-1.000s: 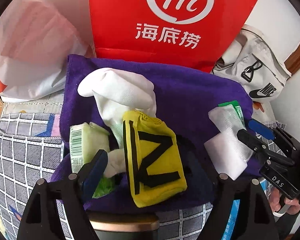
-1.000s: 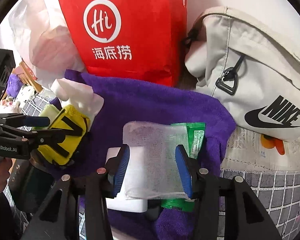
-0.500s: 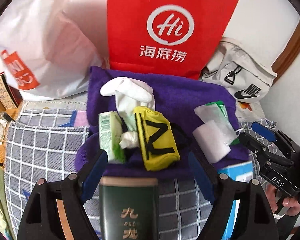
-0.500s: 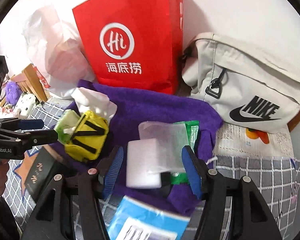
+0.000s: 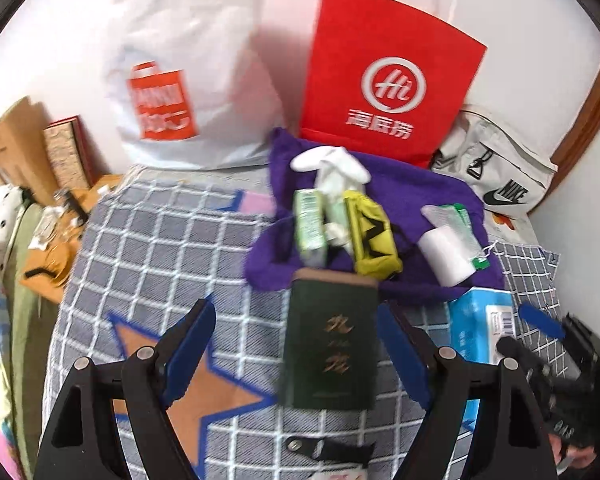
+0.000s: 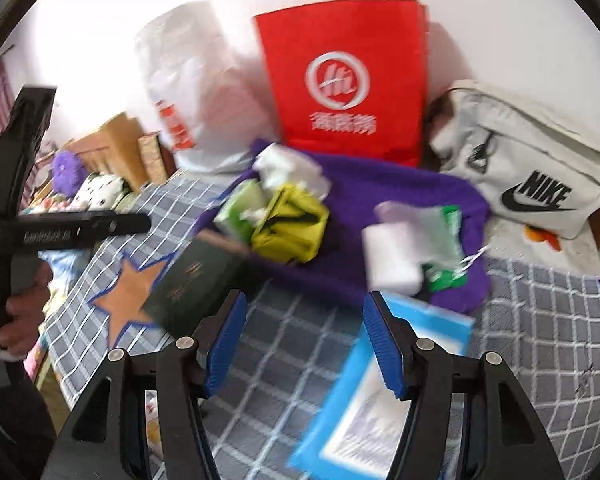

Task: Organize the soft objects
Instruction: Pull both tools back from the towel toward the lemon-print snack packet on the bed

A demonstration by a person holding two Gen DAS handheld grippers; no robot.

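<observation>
Two grippers: left gripper (image 5: 296,348) at the bottom of the left wrist view, jaws wide apart, nothing between them; right gripper (image 6: 304,344) at the bottom of the right wrist view, jaws also wide apart and holding nothing.
Checked blanket (image 5: 160,248): grey with white lines, it fills the lower half of both views.
Red paper bag (image 5: 388,76): upper centre, upright against the wall.
Purple towel (image 5: 416,196): centre of the frame, lying on the blanket just in front of the red bag.
Dark green box (image 5: 332,340): lower centre, its far end touches the towel.
Yellow pouch (image 5: 374,236): on the towel, left part.
White cloth (image 5: 334,164): on the towel, behind the pouch.
White roll (image 5: 448,254): on the towel, right part.
</observation>
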